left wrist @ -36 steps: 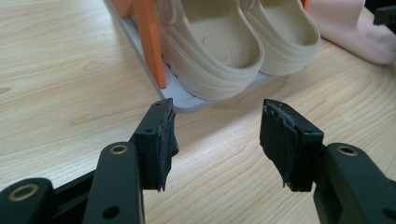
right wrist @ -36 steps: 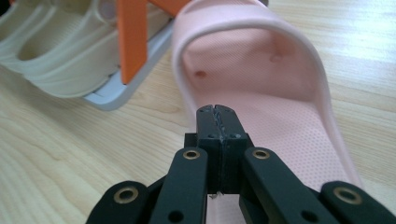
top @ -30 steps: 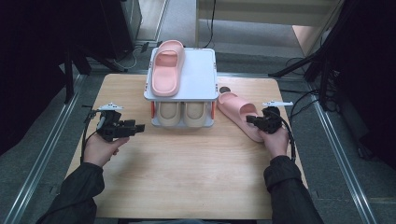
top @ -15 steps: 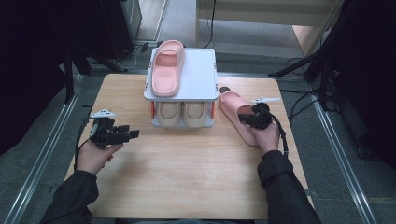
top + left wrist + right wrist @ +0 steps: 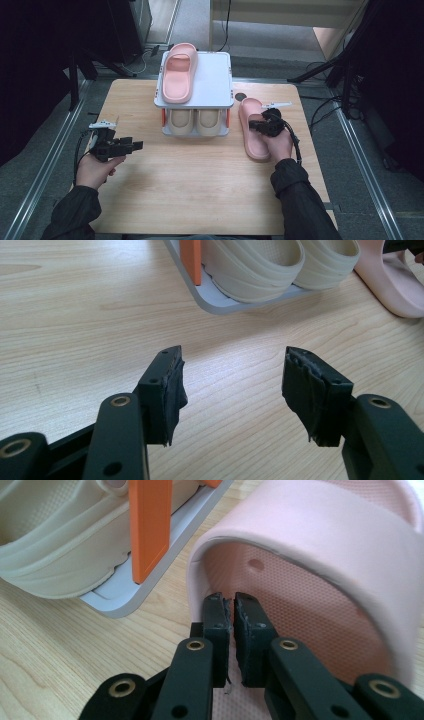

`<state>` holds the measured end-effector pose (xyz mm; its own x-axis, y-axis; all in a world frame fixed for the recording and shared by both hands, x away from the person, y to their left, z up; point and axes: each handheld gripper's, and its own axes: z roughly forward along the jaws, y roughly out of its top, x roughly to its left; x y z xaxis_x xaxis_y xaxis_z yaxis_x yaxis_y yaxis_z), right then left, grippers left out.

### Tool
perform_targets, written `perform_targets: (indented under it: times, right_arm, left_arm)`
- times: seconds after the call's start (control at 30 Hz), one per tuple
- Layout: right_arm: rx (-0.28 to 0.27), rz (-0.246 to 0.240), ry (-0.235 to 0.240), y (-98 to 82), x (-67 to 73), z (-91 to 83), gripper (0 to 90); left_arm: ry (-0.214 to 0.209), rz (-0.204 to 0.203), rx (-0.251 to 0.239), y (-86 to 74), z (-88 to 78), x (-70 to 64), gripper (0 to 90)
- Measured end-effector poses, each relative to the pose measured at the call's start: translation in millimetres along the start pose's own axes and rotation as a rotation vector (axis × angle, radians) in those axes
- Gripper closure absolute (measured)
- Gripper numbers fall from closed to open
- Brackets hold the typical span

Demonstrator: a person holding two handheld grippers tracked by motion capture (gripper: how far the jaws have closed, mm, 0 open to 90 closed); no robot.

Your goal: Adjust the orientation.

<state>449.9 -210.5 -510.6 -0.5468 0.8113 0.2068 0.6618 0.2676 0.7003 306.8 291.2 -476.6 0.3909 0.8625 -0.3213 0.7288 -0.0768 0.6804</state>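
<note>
Even overhead light; bench [image 5: 200, 190] bright, surroundings at the frame's left and right edges near black. Soft, short shadows under the rack [image 5: 196, 135]. High view slightly soft. Gripper views sharp on the black jaws, mild blur toward the top edge; pale glare on wood grain.

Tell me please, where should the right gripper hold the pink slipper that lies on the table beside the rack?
Probably the strap of the pink slipper. It arches up over the sole, so one jaw can go under it from the open heel end and one over it. The right gripper already points into that opening, jaws nearly together, nothing between them.
</note>
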Motion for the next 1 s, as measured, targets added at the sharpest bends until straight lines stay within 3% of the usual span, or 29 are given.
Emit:
perform_targets:
  times: [0.37,0.73,1.0]
  right_arm:
    - [-0.027,0.002,0.013,-5.9,-0.8,-19.6,76.0]
    - [-0.086,0.016,-0.029,-19.1,-6.2,-44.8,66.7]
    - [-0.107,0.046,-0.056,-26.5,-13.3,-52.4,60.0]
  left_arm:
    - [-0.019,0.017,0.025,11.4,17.8,0.8,40.9]
    - [-0.052,0.019,0.04,22.8,35.5,4.3,41.0]
    - [-0.057,0.022,0.048,27.8,40.2,3.7,41.1]
